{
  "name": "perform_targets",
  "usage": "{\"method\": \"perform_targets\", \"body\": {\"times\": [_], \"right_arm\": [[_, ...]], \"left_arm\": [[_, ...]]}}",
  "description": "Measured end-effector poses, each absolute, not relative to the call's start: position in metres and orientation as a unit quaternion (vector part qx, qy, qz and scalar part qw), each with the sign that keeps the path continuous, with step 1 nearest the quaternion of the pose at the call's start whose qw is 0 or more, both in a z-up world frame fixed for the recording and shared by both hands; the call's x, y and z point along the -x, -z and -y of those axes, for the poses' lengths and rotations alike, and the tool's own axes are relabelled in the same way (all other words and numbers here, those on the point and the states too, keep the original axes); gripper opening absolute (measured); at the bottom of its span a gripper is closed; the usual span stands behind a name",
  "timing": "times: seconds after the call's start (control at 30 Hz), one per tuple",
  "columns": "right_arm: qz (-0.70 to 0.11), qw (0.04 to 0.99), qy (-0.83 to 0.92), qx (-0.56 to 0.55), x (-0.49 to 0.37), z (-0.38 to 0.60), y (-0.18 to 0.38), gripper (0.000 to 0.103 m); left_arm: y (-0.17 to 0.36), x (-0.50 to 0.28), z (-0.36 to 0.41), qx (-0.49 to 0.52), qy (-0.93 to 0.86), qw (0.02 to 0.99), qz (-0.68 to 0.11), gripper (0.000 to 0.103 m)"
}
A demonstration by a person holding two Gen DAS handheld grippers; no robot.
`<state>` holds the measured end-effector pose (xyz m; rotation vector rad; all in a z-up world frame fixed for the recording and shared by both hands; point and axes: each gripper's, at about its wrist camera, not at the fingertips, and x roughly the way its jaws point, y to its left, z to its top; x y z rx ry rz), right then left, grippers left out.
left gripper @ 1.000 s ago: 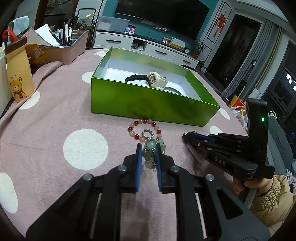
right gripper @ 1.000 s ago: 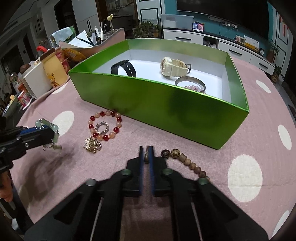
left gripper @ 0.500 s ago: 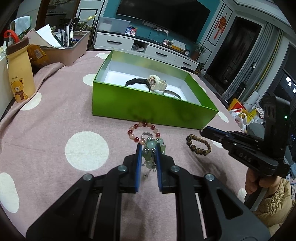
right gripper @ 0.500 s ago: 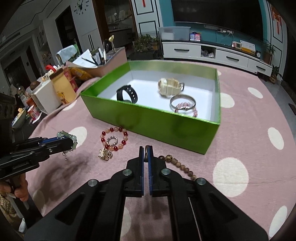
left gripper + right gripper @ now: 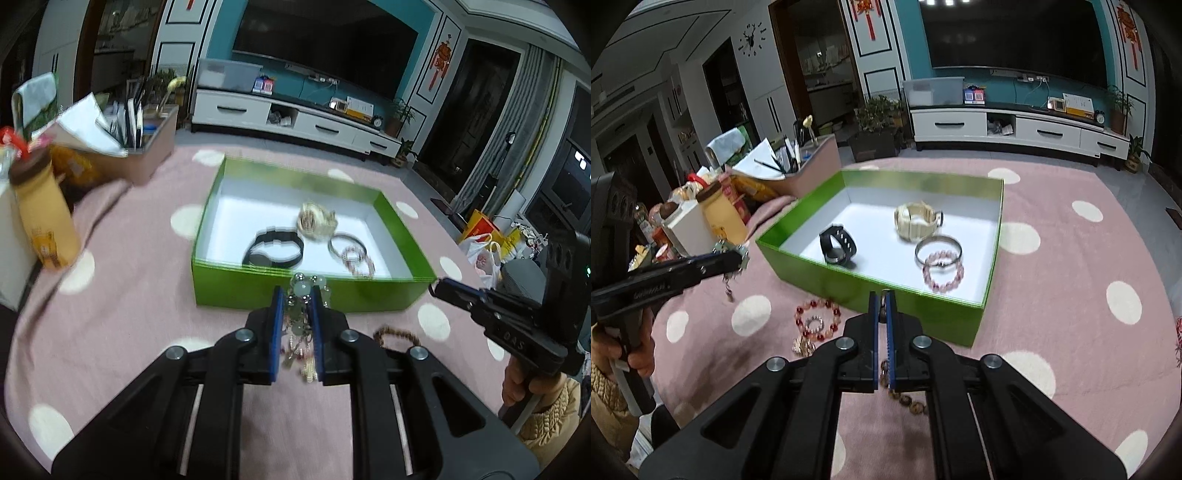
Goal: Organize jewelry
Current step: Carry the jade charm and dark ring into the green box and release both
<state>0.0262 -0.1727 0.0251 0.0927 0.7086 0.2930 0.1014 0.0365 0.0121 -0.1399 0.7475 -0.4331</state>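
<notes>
My left gripper (image 5: pixel 297 295) is shut on a pale green bead bracelet (image 5: pixel 303 288) with dangling charms and holds it in the air before the green box (image 5: pixel 255 291). It also shows in the right wrist view (image 5: pixel 737 254). My right gripper (image 5: pixel 882 300) is shut on a brown wooden bead bracelet (image 5: pixel 903 397), which hangs below its fingers near the box's front wall (image 5: pixel 923 314). In the left wrist view the brown bracelet (image 5: pixel 397 336) shows beside my right gripper (image 5: pixel 437 286). The box holds a black watch (image 5: pixel 836 247), a cream watch (image 5: pixel 918 221), a silver bangle (image 5: pixel 938 248) and a pink bead bracelet (image 5: pixel 942 271).
A red and peach bead bracelet (image 5: pixel 817 317), a small ring (image 5: pixel 814 324) and a gold charm (image 5: pixel 803 346) lie on the pink dotted cloth (image 5: pixel 1071 295). A yellow bottle (image 5: pixel 46 221), a white box (image 5: pixel 689 229) and a pen tray (image 5: pixel 147 151) stand at the left.
Both grippers have risen and moved toward the box. The brown bead bracelet has come up off the cloth in my right gripper. The green bracelet stays held in the left.
</notes>
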Motion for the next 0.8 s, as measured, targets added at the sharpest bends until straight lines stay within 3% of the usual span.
{"method": "perform_targets", "body": {"times": [0.4,0.8], "right_arm": [[-0.326,0.930,-0.160,-0.057,-0.067,0.172,-0.048,0.003],[-0.377,0.903,-0.176,-0.109,-0.126,0.167,-0.024,0.003]], "left_arm": [[-0.039,-0.160,-0.034,0.080,0.201,0.911,-0.352,0.014],[-0.015,-0.228,-0.021,0.077,0.175,0.897,-0.398,0.014]]}}
